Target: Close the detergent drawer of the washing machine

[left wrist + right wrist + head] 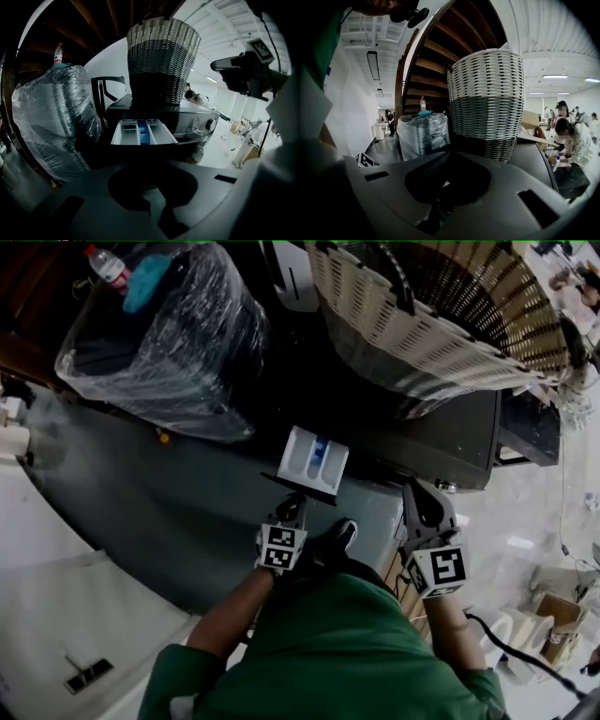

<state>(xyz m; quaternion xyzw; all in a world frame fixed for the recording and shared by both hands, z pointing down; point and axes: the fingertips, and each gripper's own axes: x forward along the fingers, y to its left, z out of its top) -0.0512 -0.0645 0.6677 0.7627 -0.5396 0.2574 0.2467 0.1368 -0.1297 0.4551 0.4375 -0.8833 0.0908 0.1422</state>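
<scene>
Washing machine (441, 442) first: its dark cabinet fills the upper middle of your head view, with a tall wicker basket (422, 324) standing on its top and a plastic-wrapped bundle (159, 352) beside it on your left. The detergent drawer (314, 462) is pulled well out, white with 1 blue compartment, so none of the closing is done. Your left gripper (292, 509) hangs just short of the drawer's front edge, jaws together and empty; I cannot tell if it touches. Your right gripper (419, 495) sits off to the right, clear of the drawer, jaws likewise closed on nothing. The whole inward push is left.
</scene>
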